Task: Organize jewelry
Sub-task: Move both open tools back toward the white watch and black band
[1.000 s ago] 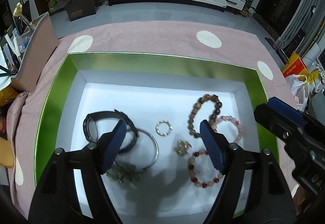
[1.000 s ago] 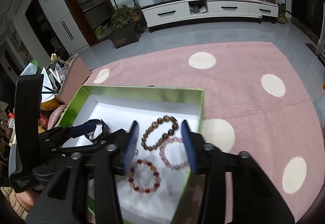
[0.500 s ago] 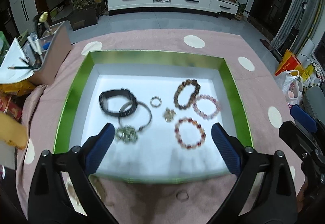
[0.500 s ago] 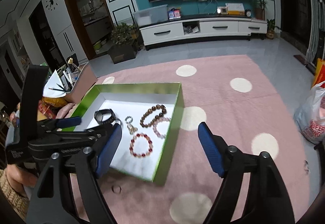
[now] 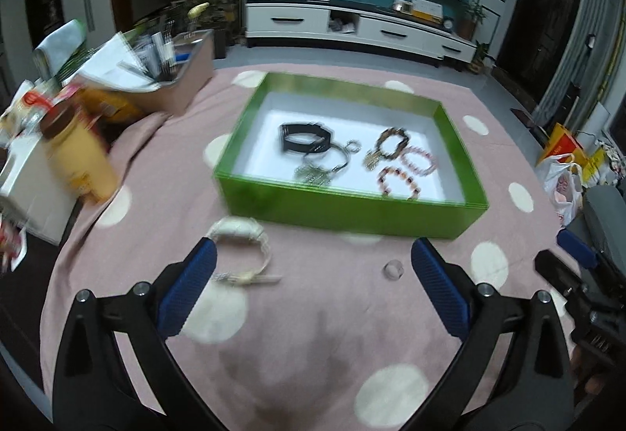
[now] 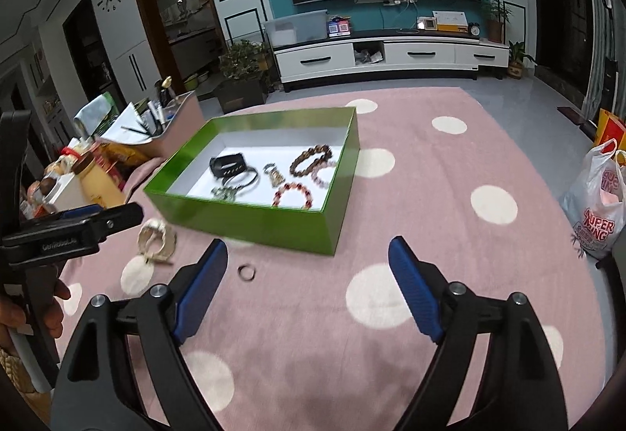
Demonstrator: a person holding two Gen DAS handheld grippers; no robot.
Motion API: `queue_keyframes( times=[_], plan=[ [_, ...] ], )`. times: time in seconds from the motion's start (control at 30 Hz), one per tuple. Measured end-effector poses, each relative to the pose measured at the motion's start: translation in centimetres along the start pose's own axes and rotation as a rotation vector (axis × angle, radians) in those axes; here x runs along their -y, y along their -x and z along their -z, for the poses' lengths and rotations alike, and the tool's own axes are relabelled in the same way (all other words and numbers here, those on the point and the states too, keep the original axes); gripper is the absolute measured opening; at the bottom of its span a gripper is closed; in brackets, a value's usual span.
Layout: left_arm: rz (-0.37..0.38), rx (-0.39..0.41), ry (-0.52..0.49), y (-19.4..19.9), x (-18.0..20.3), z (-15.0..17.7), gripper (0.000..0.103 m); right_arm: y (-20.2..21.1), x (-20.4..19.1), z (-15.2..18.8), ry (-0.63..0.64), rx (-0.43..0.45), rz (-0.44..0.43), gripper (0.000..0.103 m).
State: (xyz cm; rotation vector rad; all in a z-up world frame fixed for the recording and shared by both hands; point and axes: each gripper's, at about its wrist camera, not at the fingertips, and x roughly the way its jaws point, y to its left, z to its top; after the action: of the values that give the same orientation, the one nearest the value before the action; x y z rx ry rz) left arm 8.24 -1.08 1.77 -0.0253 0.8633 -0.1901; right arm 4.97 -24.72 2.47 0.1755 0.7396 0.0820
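Both claws hang over a pink cloth (image 6: 430, 165) with cream dots, blue pads spread apart. Left gripper (image 5: 313, 290) is released, jaws wide with nothing between them. Right gripper (image 6: 309, 286) is also released and empty, its jaws opening further.

Ahead of both claws sits a green box (image 6: 250, 219) with a white floor, open on top. Inside lie a black watch band (image 5: 305, 137), a thin metal bangle (image 5: 332, 161), a small ring (image 5: 353, 146), a dark brown bead bracelet (image 5: 391, 143), a pale pink bead bracelet (image 5: 420, 159) and a red bead bracelet (image 5: 397, 182).

Still on the cloth, outside the box: a cream woven bracelet (image 5: 244, 251) just beside the left claw's left pad, and a small clear ring (image 5: 393, 270) near its right pad. From the right claw, that ring (image 6: 247, 272) lies just beside its left pad.

Further left, cluttered boxes and a yellow jar (image 5: 78, 157) sit at the cloth's edge.
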Motion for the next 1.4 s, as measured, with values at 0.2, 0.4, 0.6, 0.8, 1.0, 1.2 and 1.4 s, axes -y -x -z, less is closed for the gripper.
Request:
queue_keyframes(
  times=[0.2,0.4,0.6,0.8,1.0,1.2,1.4],
  plan=[
    [-0.040,-0.016,0.035,1.1,-2.4,3.9,0.101,1.0,-0.8,1.7,0.013,-0.005,-0.013,0.084],
    [-0.060,-0.016,0.030,2.2,-3.3,6.2,0.101,1.2,-1.6,2.8,0.020,-0.016,-0.026,0.084],
    [-0.048,-0.021,0.040,2.7,-3.8,6.8,0.101,1.0,-2.1,3.5,0.029,-0.031,-0.034,0.084],
    [-0.048,-0.024,0.049,2.7,-4.2,7.2,0.101,0.6,-2.8,3.9,0.050,-0.045,-0.042,0.084],
    [-0.054,-0.016,0.048,2.6,-4.6,7.4,0.101,-0.2,-3.4,4.3,0.065,-0.059,-0.040,0.084],
    [-0.055,-0.010,0.047,2.1,-5.1,7.4,0.101,-1.5,-3.8,4.7,0.078,-0.082,-0.034,0.084],
    [-0.049,-0.003,0.052,1.5,-5.7,7.1,0.101,-2.9,-4.2,4.8,0.090,-0.098,-0.028,0.084]
  ],
)
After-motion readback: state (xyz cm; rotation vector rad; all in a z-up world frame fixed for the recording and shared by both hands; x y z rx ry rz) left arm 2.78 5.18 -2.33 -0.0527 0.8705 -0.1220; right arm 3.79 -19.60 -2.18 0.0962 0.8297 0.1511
